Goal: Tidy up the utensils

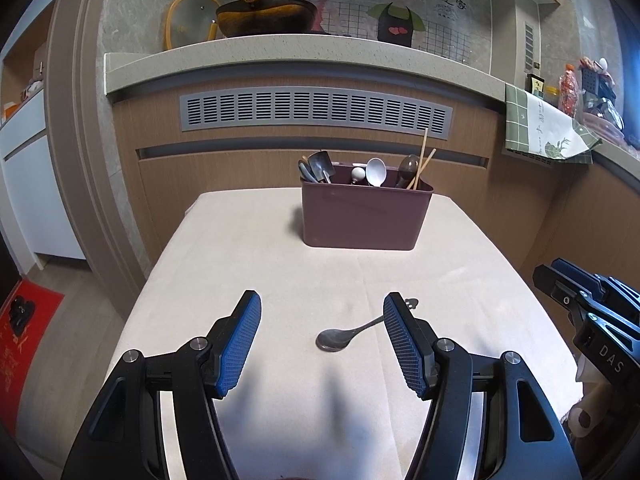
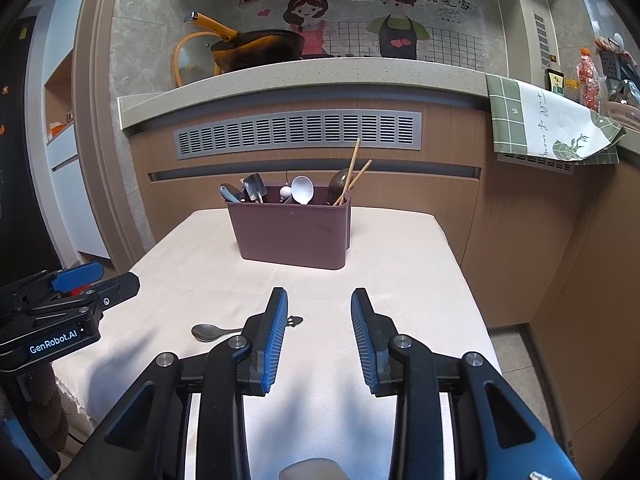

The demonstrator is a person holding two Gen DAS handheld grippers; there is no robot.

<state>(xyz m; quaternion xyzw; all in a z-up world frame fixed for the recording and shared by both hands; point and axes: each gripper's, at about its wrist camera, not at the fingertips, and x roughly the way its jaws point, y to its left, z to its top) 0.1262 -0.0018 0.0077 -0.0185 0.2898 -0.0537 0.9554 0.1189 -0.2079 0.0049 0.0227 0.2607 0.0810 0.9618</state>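
Note:
A metal spoon (image 1: 335,338) lies flat on the cream tablecloth (image 1: 248,264), bowl to the left, its handle running behind the right finger of my left gripper (image 1: 322,304). That gripper is open and hovers just short of the spoon. The spoon (image 2: 208,331) also shows in the right wrist view, left of my right gripper (image 2: 319,300), which is open with nothing between its blue pads (image 2: 278,332). A maroon utensil bin (image 1: 362,216) stands at the table's far side, holding several spoons, a spatula and chopsticks (image 1: 421,162). The same bin (image 2: 292,226) sits ahead of the right gripper.
Behind the table runs a wooden cabinet with a grey vent (image 1: 316,110) under a stone counter carrying a yellow-handled wok (image 1: 264,14). A green checked cloth (image 2: 548,120) hangs at the right. The right gripper (image 1: 588,300) shows at the left view's edge. A red mat (image 1: 28,332) lies on the floor.

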